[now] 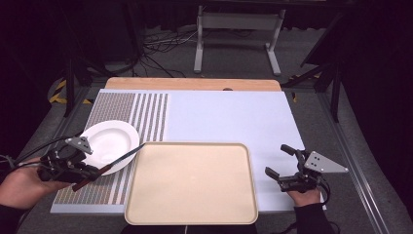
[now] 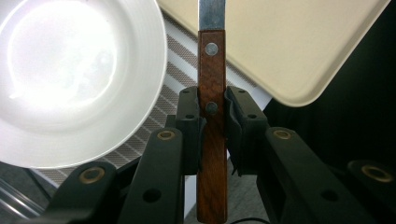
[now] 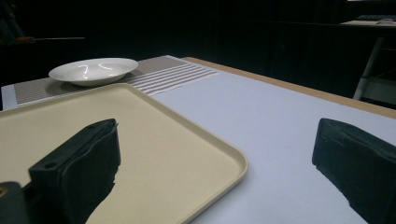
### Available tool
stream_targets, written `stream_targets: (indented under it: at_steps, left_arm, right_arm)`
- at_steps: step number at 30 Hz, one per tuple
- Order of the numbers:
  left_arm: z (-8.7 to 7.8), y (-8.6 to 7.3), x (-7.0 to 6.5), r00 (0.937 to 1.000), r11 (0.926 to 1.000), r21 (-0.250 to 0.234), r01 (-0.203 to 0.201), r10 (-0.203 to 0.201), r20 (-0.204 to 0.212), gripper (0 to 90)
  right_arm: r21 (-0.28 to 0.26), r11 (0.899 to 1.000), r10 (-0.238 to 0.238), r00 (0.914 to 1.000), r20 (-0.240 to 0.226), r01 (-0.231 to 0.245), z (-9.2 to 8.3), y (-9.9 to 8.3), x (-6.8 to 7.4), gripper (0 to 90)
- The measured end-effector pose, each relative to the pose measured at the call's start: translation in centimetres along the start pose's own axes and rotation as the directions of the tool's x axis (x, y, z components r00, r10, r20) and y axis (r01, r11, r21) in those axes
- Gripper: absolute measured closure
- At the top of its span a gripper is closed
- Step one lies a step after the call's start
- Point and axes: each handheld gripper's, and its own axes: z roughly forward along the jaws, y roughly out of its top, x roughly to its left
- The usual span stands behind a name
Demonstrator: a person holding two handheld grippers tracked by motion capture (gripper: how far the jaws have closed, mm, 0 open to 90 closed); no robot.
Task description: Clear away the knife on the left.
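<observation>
While the left tongs (image 2: 214, 126) were clamped tight on the brown wooden handle of a knife (image 2: 211, 121), the right tongs (image 1: 281, 161) stood wide open with nothing between their jaws. In the left gripper view the two black jaws pressed against both sides of the handle, about at its lower rivet, and the steel blade ran on upward past the top edge of the picture. From the high view the knife (image 1: 109, 165) lay slanted, its handle end toward the person's left hand (image 1: 22, 187) and its blade tip reaching the near left corner of the beige tray (image 1: 191, 183). I cannot tell whether the tip touched the tray's rim.

The white plate (image 1: 108, 145) sat just left of the tray on the striped part of the mat (image 1: 146, 109), and the knife crossed the plate's near right edge. In the left gripper view the plate (image 2: 74, 79) lay to the left of the handle and the tray (image 2: 299, 42) to its right.

Right of the tray, the right tongs hovered over the pale blue mat on the worktop (image 1: 192, 84), held by the right hand (image 1: 304, 196). In the right gripper view the jaws stood far apart, one over the tray (image 3: 140, 154) and the other over bare mat, with the plate (image 3: 93, 70) beyond the tray.
</observation>
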Motion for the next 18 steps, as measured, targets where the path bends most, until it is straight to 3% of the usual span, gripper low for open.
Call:
stream_targets:
  at_steps: [7, 8, 10, 13, 18]
  left_arm:
    - [0.0, 0.8, -0.9, 0.9968, 0.9961, -0.038, 0.080, -0.080, 0.003, 76.8]
    - [0.1, 1.0, -0.8, 0.9972, 0.9964, -0.042, 0.074, -0.074, 0.000, 76.8]
    - [0.5, 1.2, -1.0, 0.9940, 0.9932, -0.051, 0.105, -0.103, 0.036, 76.7]
    - [1.1, 1.6, -1.2, 0.9944, 0.9930, -0.060, 0.102, -0.100, 0.036, 76.8]
    - [2.4, 2.3, -1.4, 0.9884, 0.9865, -0.067, 0.149, -0.147, 0.039, 76.8]
  right_arm:
    - [-0.008, 1.000, -0.001, 1.0000, 0.002, 0.001, -0.1, 0.1, 0.0, 2.0]
    - [-0.007, 1.000, 0.000, 1.0000, 0.003, 0.000, -0.1, 0.1, 0.0, 2.0]
    - [-0.008, 1.000, 0.003, 1.0000, 0.005, -0.003, -0.2, 0.1, 0.0, 1.9]
    - [-0.006, 1.000, 0.004, 1.0000, 0.008, -0.004, -0.1, 0.1, -0.1, 1.9]
    - [-0.003, 1.000, 0.005, 0.9999, 0.010, -0.005, -0.2, 0.1, -0.1, 1.9]
